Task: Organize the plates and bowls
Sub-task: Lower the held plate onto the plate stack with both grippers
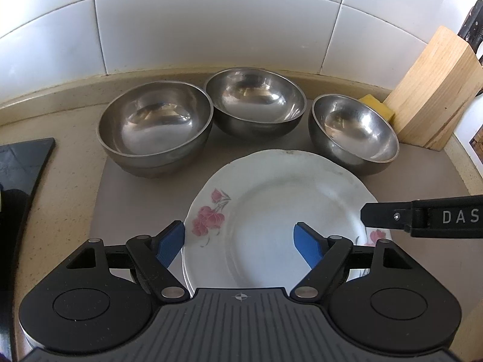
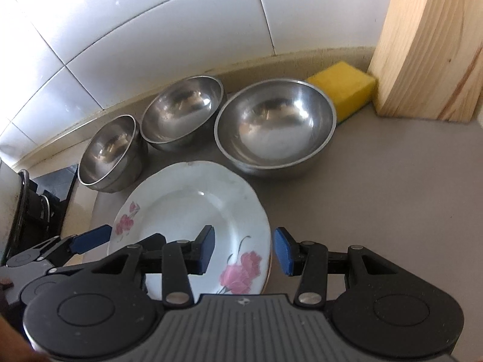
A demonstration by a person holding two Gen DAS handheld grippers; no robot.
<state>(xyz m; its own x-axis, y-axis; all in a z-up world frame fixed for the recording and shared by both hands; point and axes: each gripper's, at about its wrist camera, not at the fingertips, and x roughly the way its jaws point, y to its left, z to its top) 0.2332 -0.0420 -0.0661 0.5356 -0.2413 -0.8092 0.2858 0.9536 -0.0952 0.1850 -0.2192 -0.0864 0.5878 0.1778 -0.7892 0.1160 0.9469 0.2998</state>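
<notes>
A white plate with pink flowers lies on a grey mat, and a second rim shows just under it. Behind it stand three steel bowls: a large one, a middle one and one on the right. My left gripper is open, one blue pad outside the plate's left rim and the other over its well. My right gripper is open astride the plate's right rim; its black finger reaches in from the right.
A wooden knife block stands at the right against the white tiled wall, a yellow sponge beside it. A black stove top lies on the left. The left gripper's finger shows at the plate's far side.
</notes>
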